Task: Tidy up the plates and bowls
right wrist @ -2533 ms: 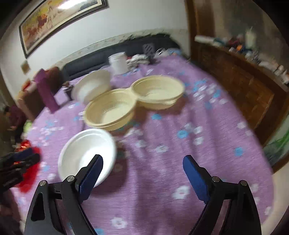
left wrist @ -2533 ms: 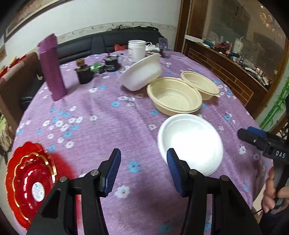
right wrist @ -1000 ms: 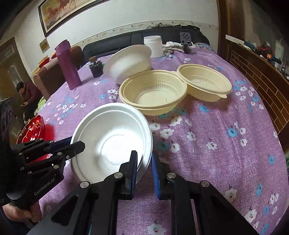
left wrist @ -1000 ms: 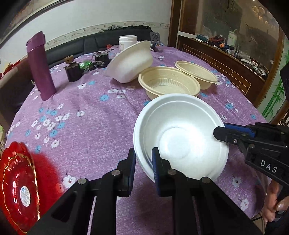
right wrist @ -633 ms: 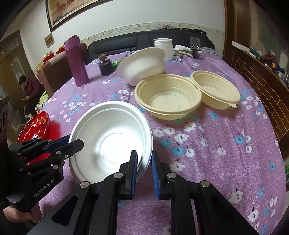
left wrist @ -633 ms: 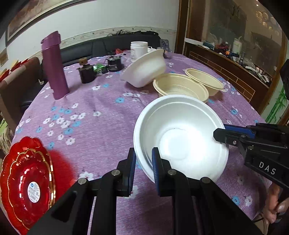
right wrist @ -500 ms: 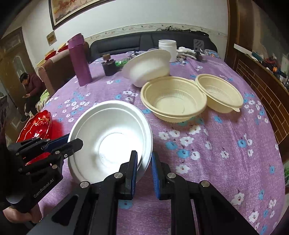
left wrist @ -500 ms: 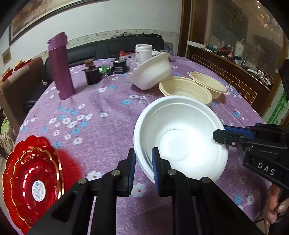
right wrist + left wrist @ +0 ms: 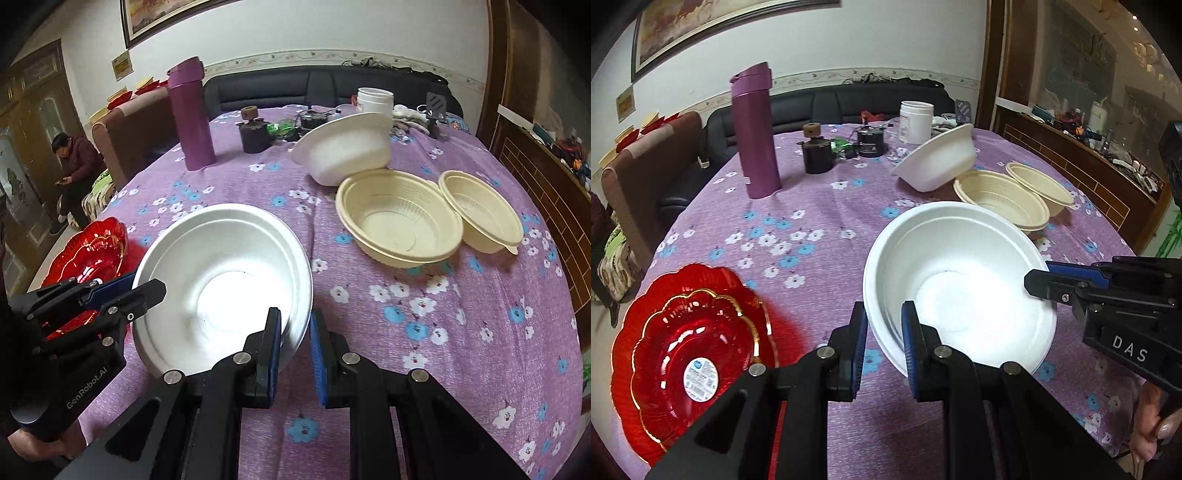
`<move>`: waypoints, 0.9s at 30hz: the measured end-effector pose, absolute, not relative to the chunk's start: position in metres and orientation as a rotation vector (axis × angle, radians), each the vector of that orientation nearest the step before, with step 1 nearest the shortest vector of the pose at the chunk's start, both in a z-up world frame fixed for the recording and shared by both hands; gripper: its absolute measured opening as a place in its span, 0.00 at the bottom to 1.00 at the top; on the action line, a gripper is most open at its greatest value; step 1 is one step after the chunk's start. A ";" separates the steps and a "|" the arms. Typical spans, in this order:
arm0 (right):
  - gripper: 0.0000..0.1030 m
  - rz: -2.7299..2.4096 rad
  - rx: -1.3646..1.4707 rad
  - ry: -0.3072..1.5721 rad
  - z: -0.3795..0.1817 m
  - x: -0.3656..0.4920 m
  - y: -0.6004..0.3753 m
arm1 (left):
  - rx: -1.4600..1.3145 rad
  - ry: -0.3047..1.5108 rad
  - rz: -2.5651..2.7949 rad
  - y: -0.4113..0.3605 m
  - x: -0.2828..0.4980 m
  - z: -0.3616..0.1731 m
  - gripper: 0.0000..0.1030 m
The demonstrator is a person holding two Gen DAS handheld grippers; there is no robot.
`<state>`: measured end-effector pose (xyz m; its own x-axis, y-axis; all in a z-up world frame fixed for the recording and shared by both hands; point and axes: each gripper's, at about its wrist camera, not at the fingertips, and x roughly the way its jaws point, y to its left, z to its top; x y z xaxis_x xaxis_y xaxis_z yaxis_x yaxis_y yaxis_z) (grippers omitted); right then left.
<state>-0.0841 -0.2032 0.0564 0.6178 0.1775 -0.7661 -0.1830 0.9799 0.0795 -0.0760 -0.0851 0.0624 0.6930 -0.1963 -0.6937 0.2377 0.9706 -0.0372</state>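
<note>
Round table under purple floral cloth [image 9: 820, 206] fills both views. Left wrist view only: full face of red scalloped plate [image 9: 690, 354] at near left table edge, white sticker [image 9: 701, 376] at centre, print too small to read; wooden sideboard [image 9: 1100, 173] with clutter at right. Right wrist view only: seated person [image 9: 75, 162] at far left by a brown chair, and red plate reduced to a partial rim behind left gripper body. White foam bowl [image 9: 956, 291] held off the cloth between both grippers, near front centre of table. Left gripper [image 9: 884, 332] nearly closed, blue pads clamped on bowl's near-left rim wall; right gripper [image 9: 294, 339] likewise nearly closed, pinching opposite rim. Second white bowl [image 9: 343, 147] tilted on its side, leaning against larger cream bowl [image 9: 399, 221]; smaller cream bowl [image 9: 480, 214] touching that one on its right. Purple flask [image 9: 755, 133] upright, well apart at back left. White jar [image 9: 916, 122], label unreadable, at far edge. Small dark pot [image 9: 816, 151] and black tin [image 9: 871, 142] between flask and jar. Readable: "DAS" on right gripper body in left view; "GenRobot.AI" on left gripper body in right view.
</note>
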 end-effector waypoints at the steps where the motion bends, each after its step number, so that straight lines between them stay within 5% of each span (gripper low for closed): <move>1: 0.17 0.210 -0.010 0.881 0.057 -0.084 -0.201 | 0.055 0.765 -0.238 -0.083 -0.076 0.063 0.17; 27: 0.17 0.387 -0.106 0.862 0.081 -0.071 -0.089 | -0.043 0.699 -0.038 0.033 -0.108 0.083 0.19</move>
<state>-0.0712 -0.0891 0.0813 0.5864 0.2890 -0.7567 -0.3734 0.9254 0.0641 -0.1084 0.0327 0.0827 0.7647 -0.0490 -0.6426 0.0201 0.9984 -0.0523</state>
